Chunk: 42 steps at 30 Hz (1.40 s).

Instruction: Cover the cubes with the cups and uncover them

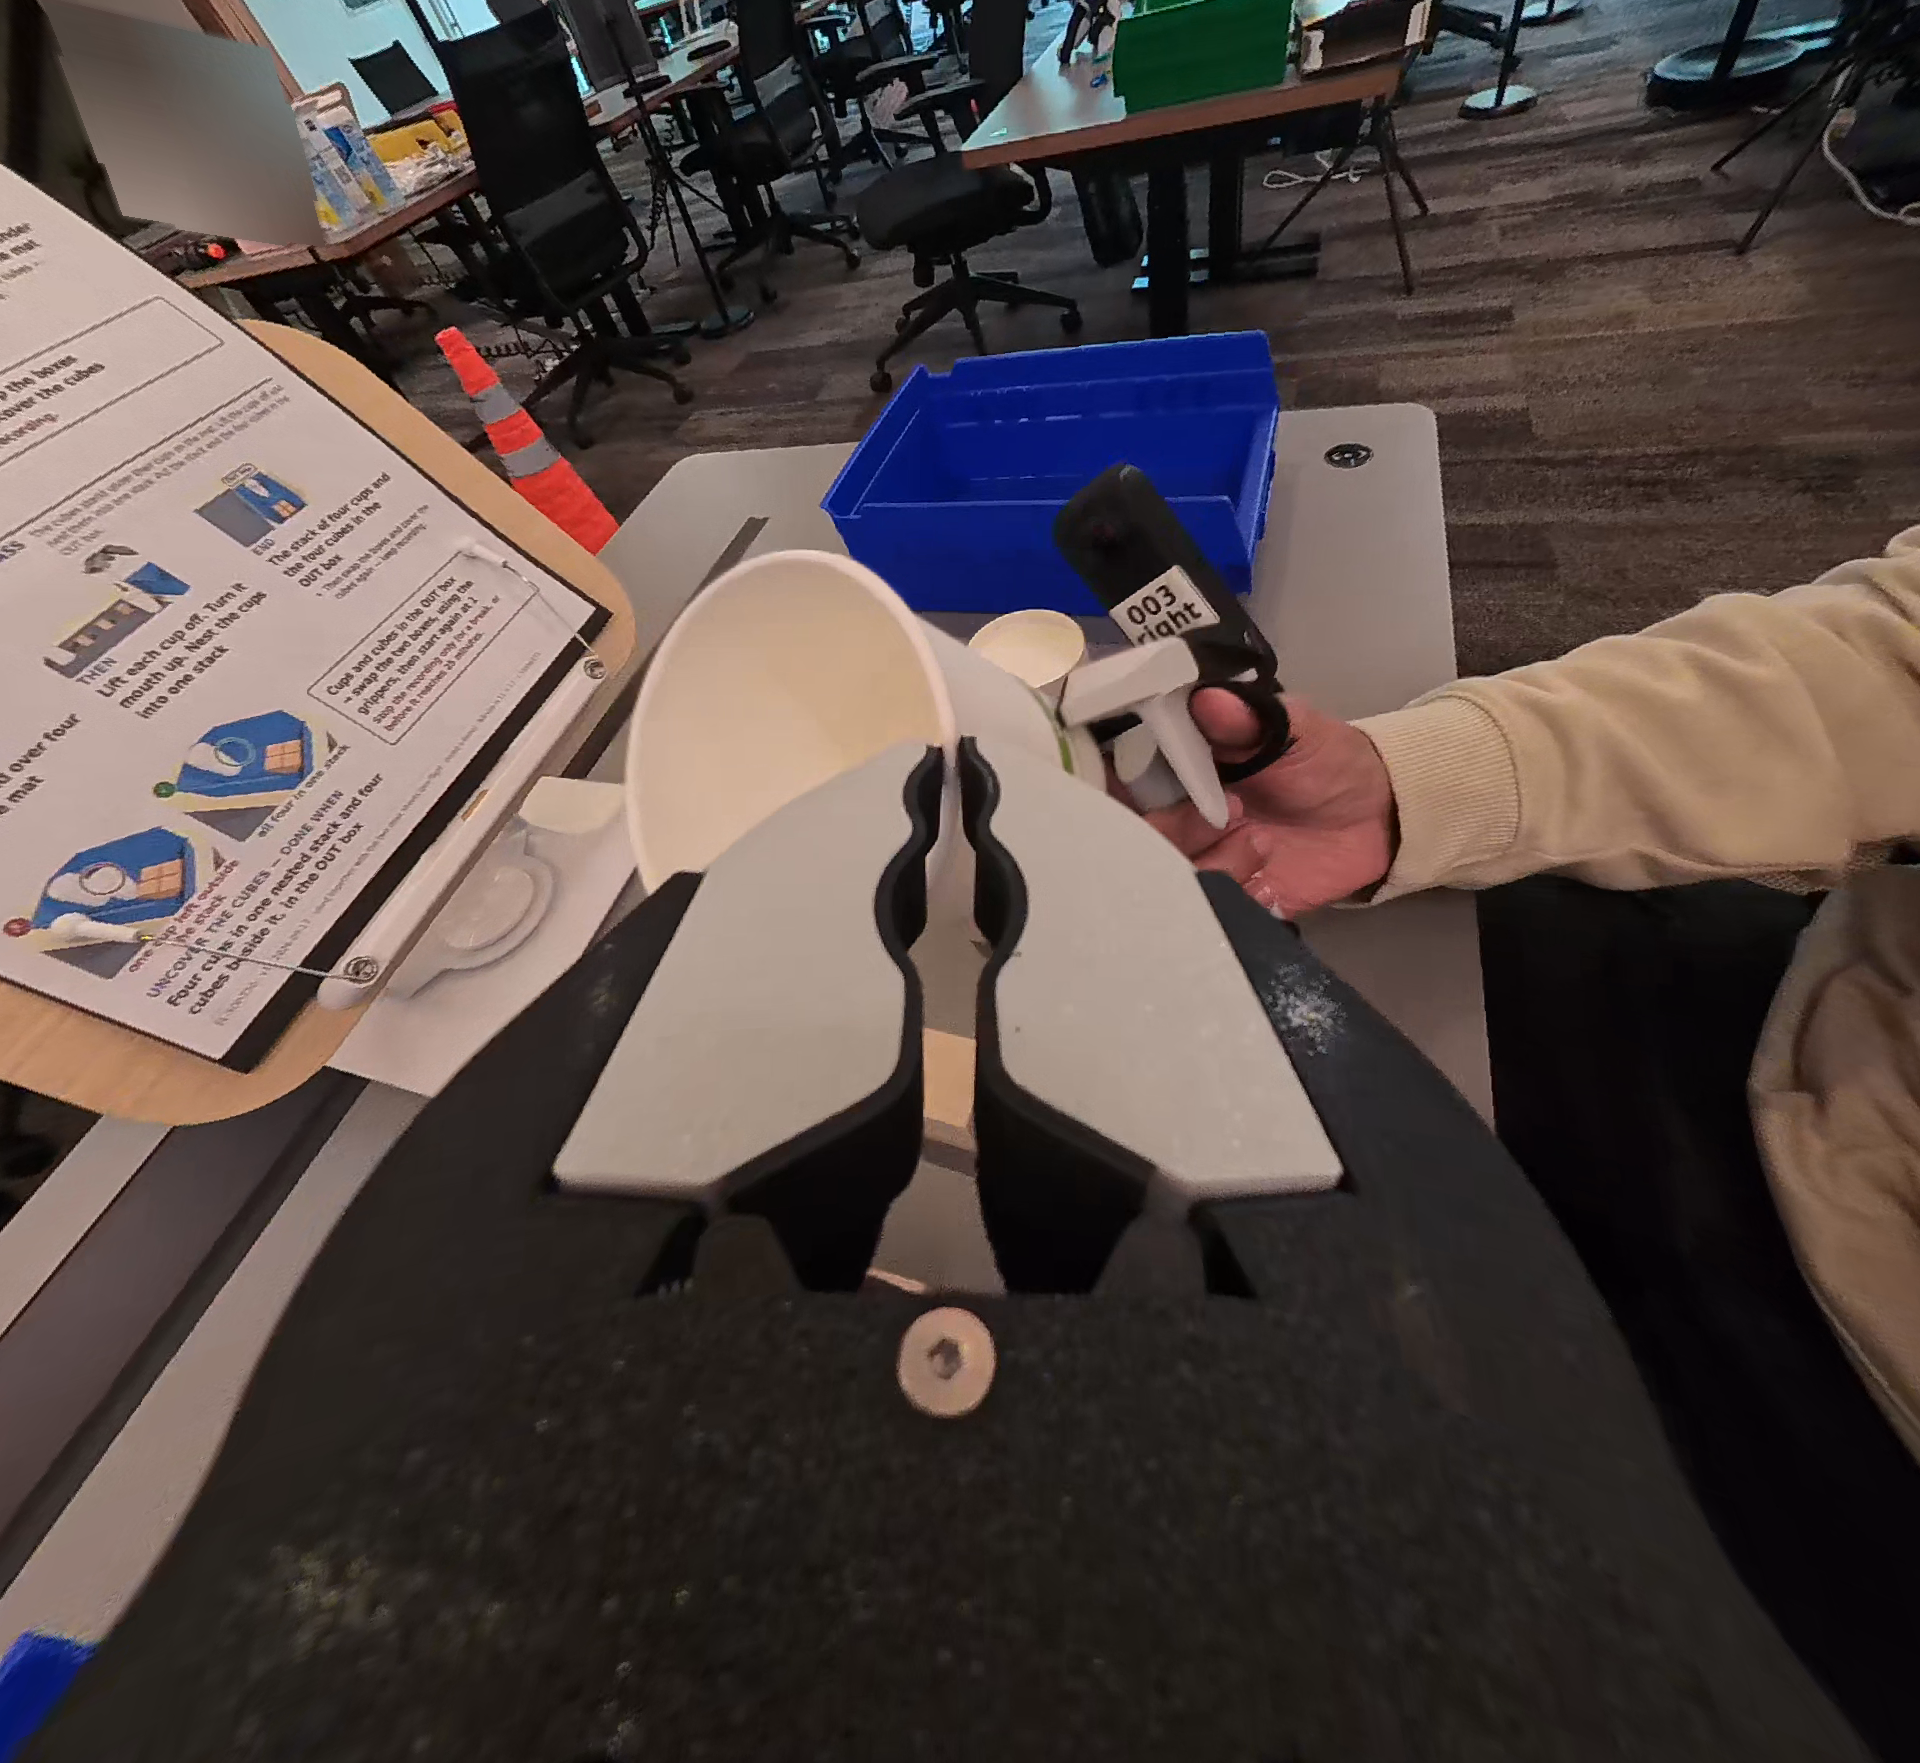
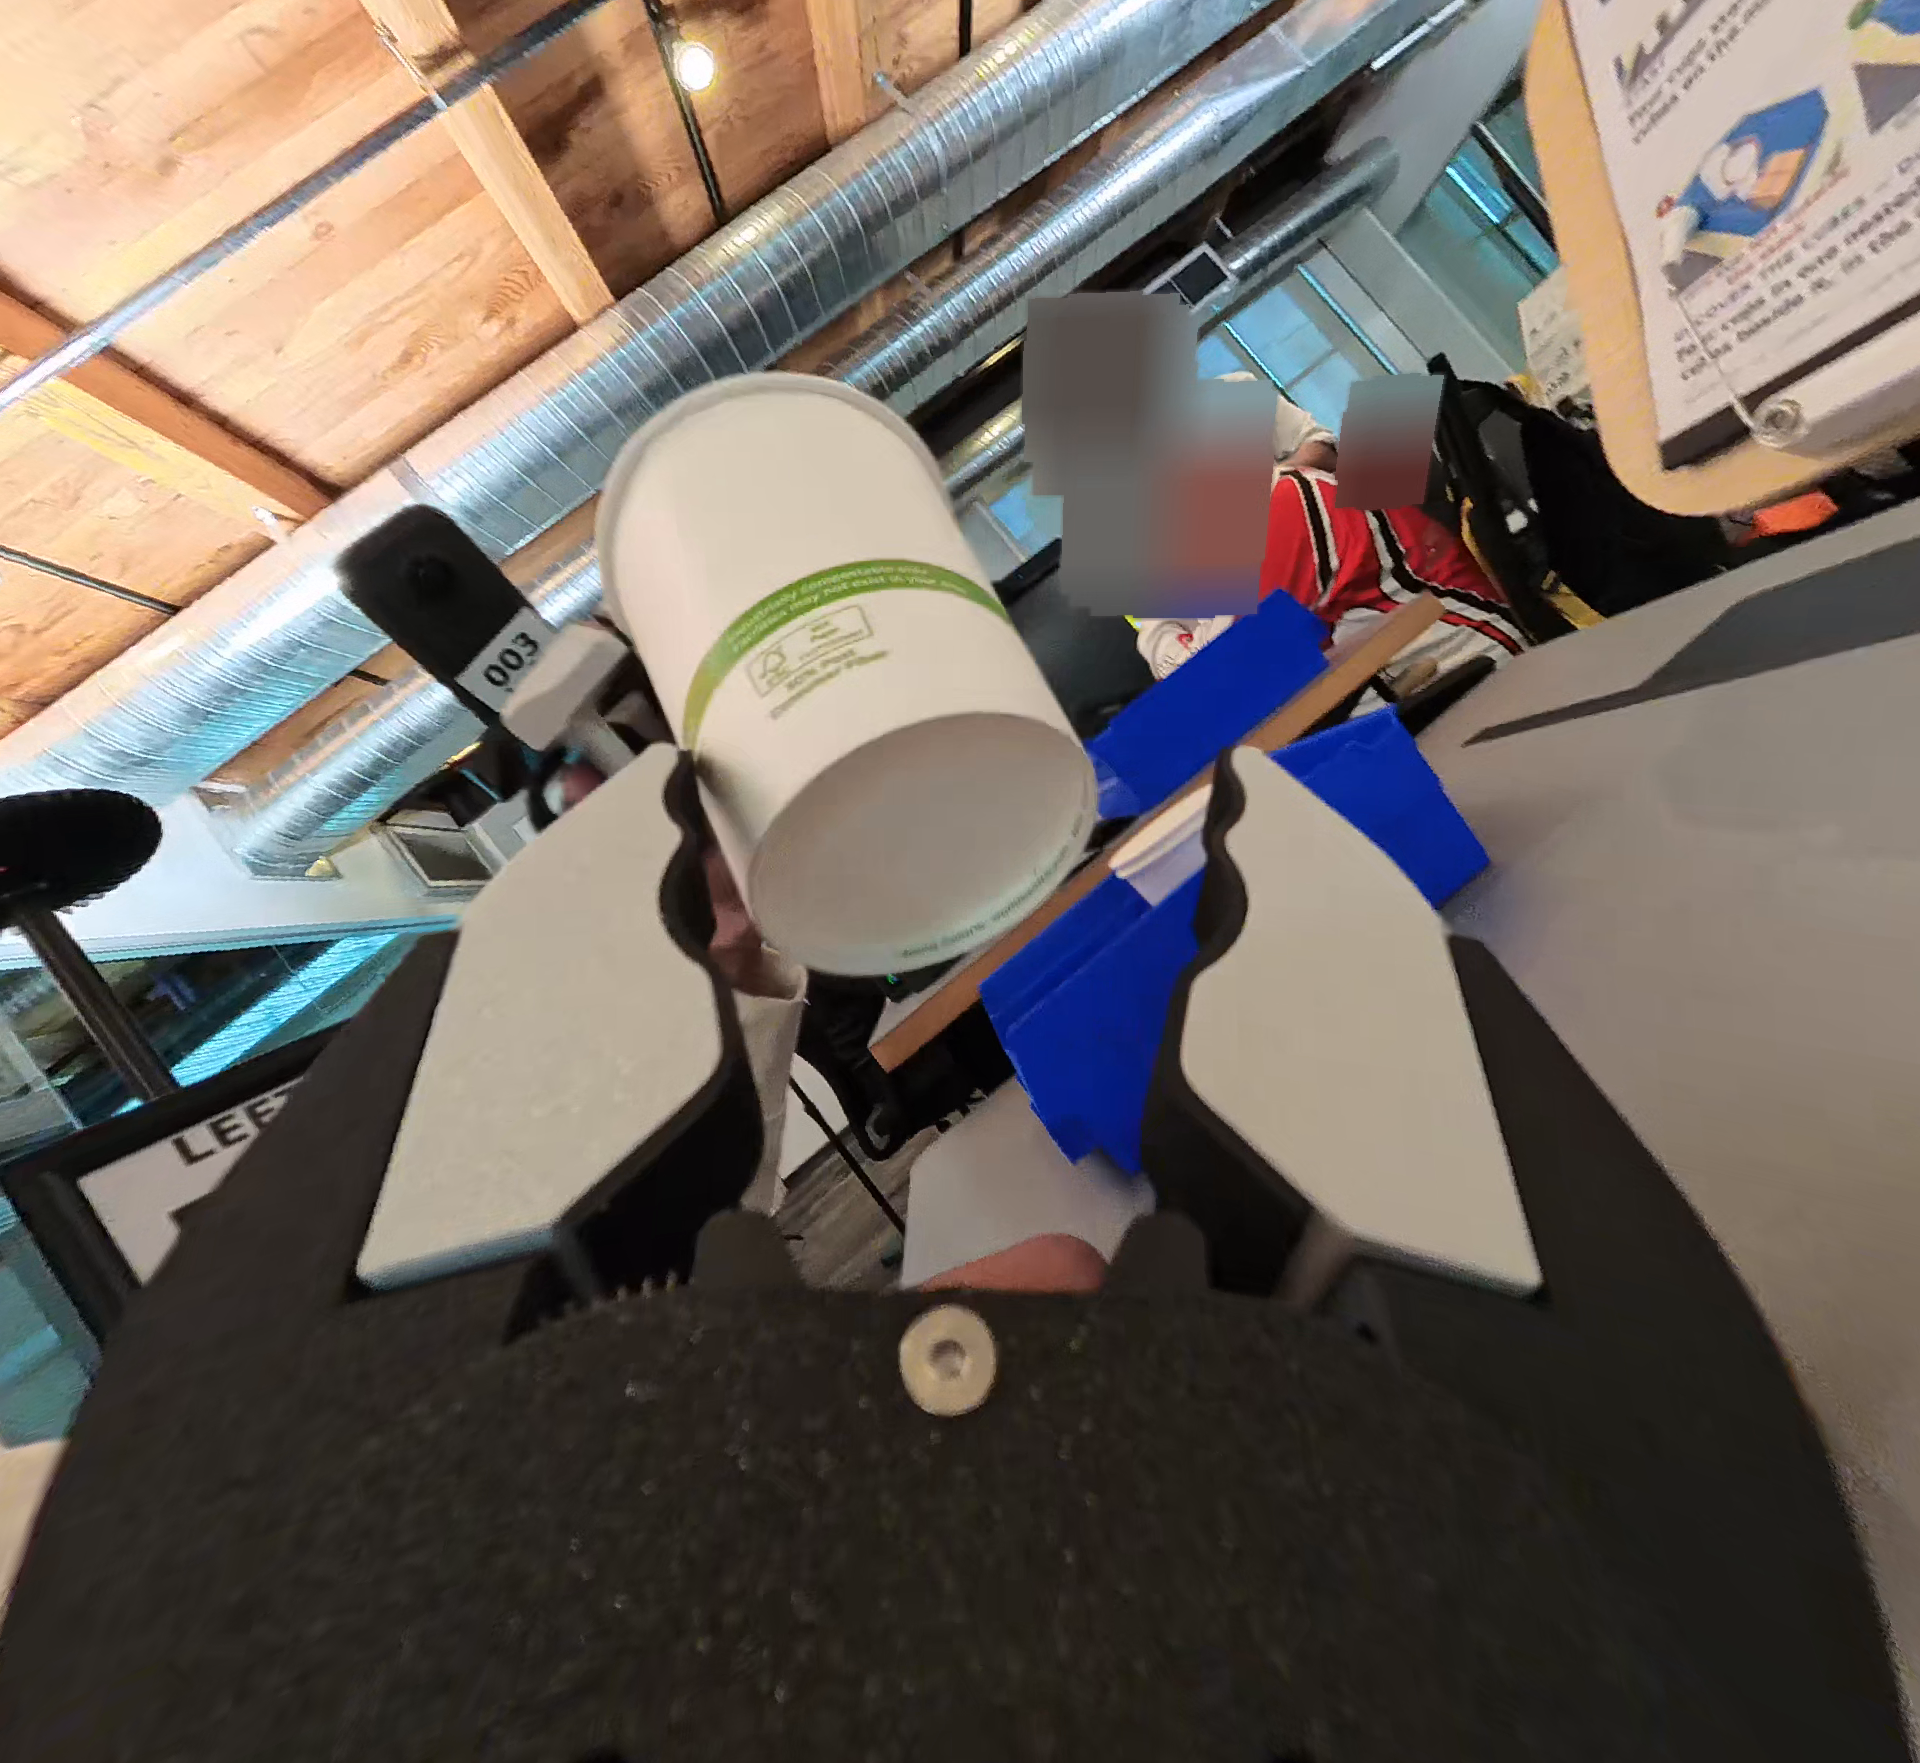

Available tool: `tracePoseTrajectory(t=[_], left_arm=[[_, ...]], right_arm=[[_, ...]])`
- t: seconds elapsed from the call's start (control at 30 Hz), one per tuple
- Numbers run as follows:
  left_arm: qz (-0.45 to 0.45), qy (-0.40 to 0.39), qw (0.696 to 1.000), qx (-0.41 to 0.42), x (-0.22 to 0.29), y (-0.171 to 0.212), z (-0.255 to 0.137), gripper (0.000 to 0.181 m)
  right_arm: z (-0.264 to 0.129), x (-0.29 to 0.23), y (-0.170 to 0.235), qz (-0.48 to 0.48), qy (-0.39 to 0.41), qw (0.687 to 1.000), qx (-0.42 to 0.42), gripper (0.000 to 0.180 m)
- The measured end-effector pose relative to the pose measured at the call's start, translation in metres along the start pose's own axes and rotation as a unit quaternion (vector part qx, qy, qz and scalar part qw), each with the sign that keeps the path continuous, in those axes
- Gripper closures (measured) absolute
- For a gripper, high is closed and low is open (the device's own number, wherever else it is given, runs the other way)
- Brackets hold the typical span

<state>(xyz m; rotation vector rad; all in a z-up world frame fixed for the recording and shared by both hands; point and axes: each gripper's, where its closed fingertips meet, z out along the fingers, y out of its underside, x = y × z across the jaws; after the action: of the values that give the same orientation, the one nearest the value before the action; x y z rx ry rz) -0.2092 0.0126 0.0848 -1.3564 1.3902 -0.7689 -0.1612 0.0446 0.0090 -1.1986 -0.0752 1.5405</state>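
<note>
The left gripper [image 1: 951, 757] pinches a tilted white cup's [image 1: 790, 705] rim before the blue bin [image 1: 1049, 466]; the right gripper's [image 2: 951, 820] fingers gape, empty.

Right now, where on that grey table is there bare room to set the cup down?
Bare grey table lies right of the blue bin, plus a strip left of it beside the instruction board. The middle is crowded: the held cup, another cup, the right gripper.

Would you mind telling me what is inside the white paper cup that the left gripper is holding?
The white paper cup, pinched at its rim by the left gripper, shows only bare white walls inside. No cube is visible; the gripper's fingers hide the lowest part of its mouth.
</note>
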Motion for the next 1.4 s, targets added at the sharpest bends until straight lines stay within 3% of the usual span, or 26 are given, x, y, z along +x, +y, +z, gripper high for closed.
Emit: tracePoseTrajectory(t=[0.1,0.33,0.47,0.53,0.73,0.8,0.97,1.0,1.03,1.07,1.1,1.17,1.3,1.4], left_arm=[[0.001,-0.003,1.0,-0.002,0.001,0.001,0.003,0.178],[-0.007,0.01,1.0,0.015,0.006,-0.004,0.006,0.178],[-0.012,0.018,1.0,0.017,0.011,-0.001,0.01,0.178],[-0.014,0.016,1.0,0.016,0.011,0.002,0.011,0.178],[-0.017,0.008,1.0,-0.005,0.013,0.017,0.013,0.176],[-0.016,0.002,0.999,-0.032,0.015,0.028,0.013,0.153],[-0.007,-0.035,0.994,-0.105,0.018,0.068,0.001,0.141],[-0.014,-0.038,0.994,-0.105,0.02,0.074,0.0,0.141],[-0.024,-0.04,0.994,-0.103,0.02,0.08,0.0,0.142],[-0.037,-0.036,0.994,-0.099,0.022,0.086,0.0,0.143],[-0.048,-0.037,0.993,-0.098,0.022,0.093,0.002,0.144],[-0.067,-0.035,0.992,-0.098,0.028,0.106,0.008,0.146],[-0.085,-0.039,0.993,-0.072,0.044,0.118,0.025,0.147],[-0.101,-0.03,0.991,-0.078,0.058,0.137,0.033,0.144]], right_arm=[[-0.003,0.007,0.01,0.004,0.0,1.0,-0.02,0.086],[-0.004,-0.022,0.018,0.064,-0.116,0.991,-0.023,0.08],[-0.001,-0.027,0.016,0.059,-0.125,0.99,-0.014,0.086],[-0.003,-0.023,0.011,0.055,-0.113,0.992,-0.002,0.099],[-0.013,-0.016,0.011,0.027,-0.08,0.996,-0.038,0.1],[-0.019,-0.014,0.006,0.013,-0.052,0.997,-0.057,0.101],[-0.044,-0.01,-0.018,-0.1,0.065,0.982,-0.146,0.103],[-0.051,-0.006,-0.023,-0.126,0.094,0.974,-0.165,0.131],[-0.058,0.0,-0.029,-0.151,0.124,0.964,-0.181,0.142],[-0.061,-0.001,-0.032,-0.181,0.122,0.955,-0.199,0.18],[-0.065,0.005,-0.036,-0.198,0.15,0.947,-0.207,0.18],[-0.064,0.006,-0.032,-0.216,0.153,0.932,-0.247,0.157],[-0.074,0.013,-0.02,-0.34,0.205,0.877,-0.27,0.152],[-0.085,0.011,-0.01,-0.339,0.209,0.875,-0.275,0.146]])
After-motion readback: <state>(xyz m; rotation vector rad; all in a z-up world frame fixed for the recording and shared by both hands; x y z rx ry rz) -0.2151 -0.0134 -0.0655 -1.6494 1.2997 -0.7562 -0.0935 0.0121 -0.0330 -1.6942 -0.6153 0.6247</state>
